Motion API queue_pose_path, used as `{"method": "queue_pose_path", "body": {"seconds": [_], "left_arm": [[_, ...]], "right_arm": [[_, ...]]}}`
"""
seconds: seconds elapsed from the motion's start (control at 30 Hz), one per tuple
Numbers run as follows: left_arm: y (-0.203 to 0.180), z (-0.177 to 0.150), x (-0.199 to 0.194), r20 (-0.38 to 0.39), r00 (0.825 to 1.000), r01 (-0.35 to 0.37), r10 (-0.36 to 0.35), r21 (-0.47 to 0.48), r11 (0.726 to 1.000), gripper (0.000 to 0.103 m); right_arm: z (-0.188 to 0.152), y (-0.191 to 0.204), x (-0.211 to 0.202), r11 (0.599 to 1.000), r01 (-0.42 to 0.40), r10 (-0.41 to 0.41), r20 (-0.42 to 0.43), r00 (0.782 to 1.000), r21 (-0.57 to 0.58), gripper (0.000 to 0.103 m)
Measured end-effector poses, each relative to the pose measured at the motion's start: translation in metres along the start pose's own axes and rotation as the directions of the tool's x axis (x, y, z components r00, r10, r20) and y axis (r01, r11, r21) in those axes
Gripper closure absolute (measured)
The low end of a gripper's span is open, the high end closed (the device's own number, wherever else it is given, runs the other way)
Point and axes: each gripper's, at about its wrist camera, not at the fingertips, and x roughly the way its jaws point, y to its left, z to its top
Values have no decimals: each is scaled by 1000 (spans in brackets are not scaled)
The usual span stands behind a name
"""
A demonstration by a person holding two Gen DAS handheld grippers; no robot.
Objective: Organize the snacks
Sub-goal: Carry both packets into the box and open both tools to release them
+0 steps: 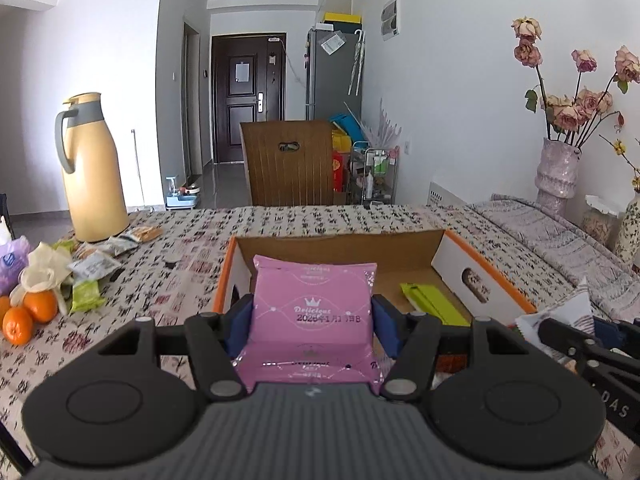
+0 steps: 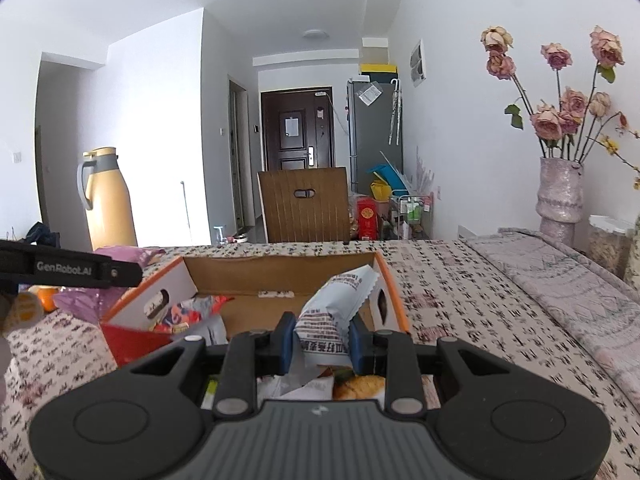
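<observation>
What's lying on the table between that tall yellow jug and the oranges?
In the left wrist view, a scatter of small snack packets lies between the yellow jug and the oranges, with a cream bow-like bundle beside them.

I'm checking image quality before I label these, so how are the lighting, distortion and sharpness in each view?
Left wrist view: even daylight, the pink snack packet sharp with its date readable, fisheye bending the walls, dark corners. Right wrist view: bright washed-out wall behind the yellow thermos, white snack packet readable, same edge bending.

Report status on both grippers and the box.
Left gripper holds pink packet. Right gripper holds white packet. Both over box. Nothing blocking.
</observation>
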Motion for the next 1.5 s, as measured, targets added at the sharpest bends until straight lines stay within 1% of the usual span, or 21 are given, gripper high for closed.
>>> {"method": "queue_pose_path", "body": {"seconds": [0.3,0.53,0.67,0.8,0.87,1.0,1.17,1.23,1.27,1.3,1.37,1.4,1.43,1.5], "left_arm": [[-2,24,32,9,1000,-16,16,5,1000,40],[1,31,62,-9,1000,-25,25,-22,999,40],[9,26,78,-32,999,-33,32,-32,999,40],[15,19,91,-51,998,-27,24,-47,999,40],[15,16,97,-71,997,-27,24,-43,999,40],[15,10,105,-105,994,-27,23,-39,999,40],[16,8,105,-107,994,-20,16,-39,999,40],[16,8,103,-94,995,-24,20,-43,999,39],[17,8,102,-88,996,-22,18,-46,999,34],[17,8,100,-81,997,-24,20,-49,999,30],[17,9,98,-65,997,-38,34,-52,998,13],[18,9,97,-59,997,-42,39,-55,998,9],[18,10,96,-55,998,-48,45,-59,997,1],[19,10,94,-46,997,-62,59,-67,996,0]], "right_arm": [[27,4,45,1000,-10,10,21,1000,4,76],[41,4,85,1000,7,-7,9,1000,5,76],[35,-1,106,1000,20,-19,-11,1000,14,76],[25,-9,121,999,10,-8,-49,999,36,76],[22,-9,123,999,-6,8,-66,998,34,76],[17,-5,126,1000,-11,12,-89,996,15,76],[15,-6,127,1000,-9,11,-100,995,19,75],[16,-7,125,1000,-4,7,-95,995,25,71],[16,-8,125,1000,3,0,-94,996,29,65],[16,-9,124,999,15,-12,-90,996,33,61],[16,-11,124,999,20,-16,-87,996,46,53],[16,-13,123,998,21,-16,-84,996,51,38],[16,-13,122,998,26,-22,-77,997,56,20],[17,-15,119,997,35,-32,-57,998,67,4]]}}
